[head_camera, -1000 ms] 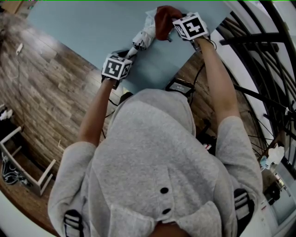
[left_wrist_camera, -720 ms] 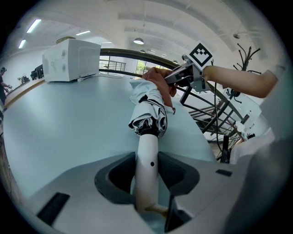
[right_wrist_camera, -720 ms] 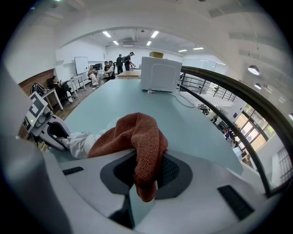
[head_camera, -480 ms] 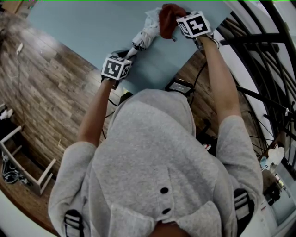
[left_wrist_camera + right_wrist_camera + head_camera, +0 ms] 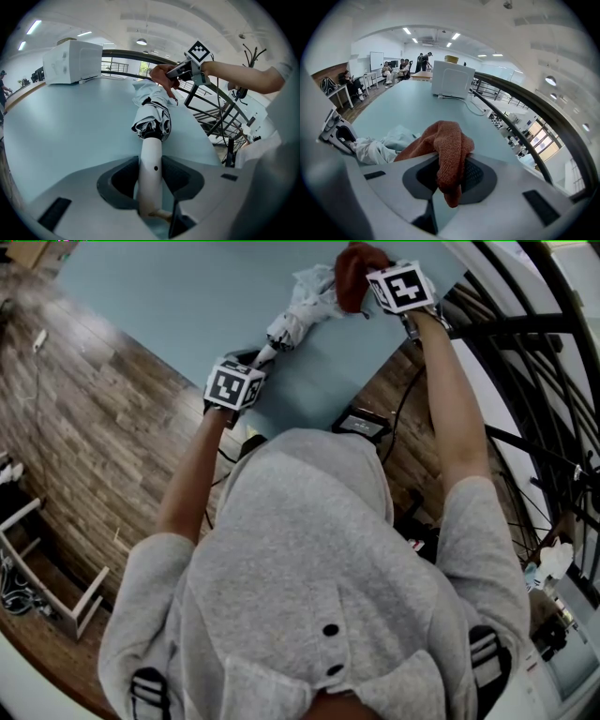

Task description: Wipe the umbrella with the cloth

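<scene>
A folded pale umbrella (image 5: 298,317) lies on the light blue table (image 5: 159,296). My left gripper (image 5: 255,360) is shut on its white handle (image 5: 151,161), and the bunched canopy (image 5: 153,117) points away from the jaws. My right gripper (image 5: 367,292) is shut on a rust-red cloth (image 5: 354,266) at the umbrella's far end. In the right gripper view the cloth (image 5: 447,147) hangs out of the jaws, and crumpled umbrella fabric (image 5: 377,149) lies to their left. From the left gripper view, the right gripper (image 5: 177,75) presses the cloth (image 5: 161,77) onto the fabric.
A white box-shaped appliance (image 5: 452,78) with a cable stands further along the table. A black curved railing (image 5: 525,352) runs along the table's right side. Several people (image 5: 401,68) sit and stand far off. A white shelf frame (image 5: 56,587) stands on the wooden floor at the left.
My right gripper has carried the cloth along the umbrella towards its far end. The left gripper and the umbrella have shifted slightly the same way.
</scene>
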The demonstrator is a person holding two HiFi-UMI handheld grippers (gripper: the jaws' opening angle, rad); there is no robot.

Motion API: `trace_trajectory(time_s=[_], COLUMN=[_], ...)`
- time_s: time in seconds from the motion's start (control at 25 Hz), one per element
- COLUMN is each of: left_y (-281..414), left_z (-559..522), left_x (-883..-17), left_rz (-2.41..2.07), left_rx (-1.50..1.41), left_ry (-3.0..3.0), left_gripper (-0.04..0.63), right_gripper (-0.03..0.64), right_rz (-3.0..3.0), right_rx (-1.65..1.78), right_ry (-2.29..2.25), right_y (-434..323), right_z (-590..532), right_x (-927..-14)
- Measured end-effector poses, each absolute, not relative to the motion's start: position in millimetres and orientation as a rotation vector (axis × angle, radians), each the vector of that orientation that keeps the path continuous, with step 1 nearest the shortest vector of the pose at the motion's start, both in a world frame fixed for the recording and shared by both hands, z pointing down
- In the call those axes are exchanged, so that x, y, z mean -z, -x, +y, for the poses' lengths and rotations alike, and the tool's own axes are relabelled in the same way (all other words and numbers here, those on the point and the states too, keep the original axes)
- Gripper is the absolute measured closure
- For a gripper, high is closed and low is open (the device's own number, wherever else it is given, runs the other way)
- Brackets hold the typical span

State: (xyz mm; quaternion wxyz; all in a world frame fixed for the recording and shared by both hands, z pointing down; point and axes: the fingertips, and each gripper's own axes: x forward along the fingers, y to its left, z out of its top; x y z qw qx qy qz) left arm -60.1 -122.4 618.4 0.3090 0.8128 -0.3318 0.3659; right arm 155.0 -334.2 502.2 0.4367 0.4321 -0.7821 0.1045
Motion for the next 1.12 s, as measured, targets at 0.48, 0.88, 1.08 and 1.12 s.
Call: trace_trajectory(time_s=[0.48,0.88,1.08,1.12], left_y=[60.0,59.4,59.7,59.1], left_z=[-121.1,-120.2,-122.4,-122.8], left_x=[-618.1,-618.9,-618.0,-618.4], left_rz=[-0.886,-0.893,-0.895,-0.893], left_rx=[-0.969,-0.976,-0.973,-0.97], left_ry=[-2.147,-2.147,-2.154,-2.159], left_gripper=[0.436,0.436,0.436,0.436], right_gripper=[0.543,0.543,0.543,0.543], right_rz=[-2.038,-2.042,-2.038,-2.036], right_rx=[-0.097,-0.365,-0.508,-0.525], right_ry=[-1.153,-0.736,-0.675,-0.672], right_y=[-121.2,-38.7,-26.0,-25.5], right_z=[-388.3,-342.2,-333.9,-332.6], right_x=[-426.6,-517.0,-530.3,-531.2])
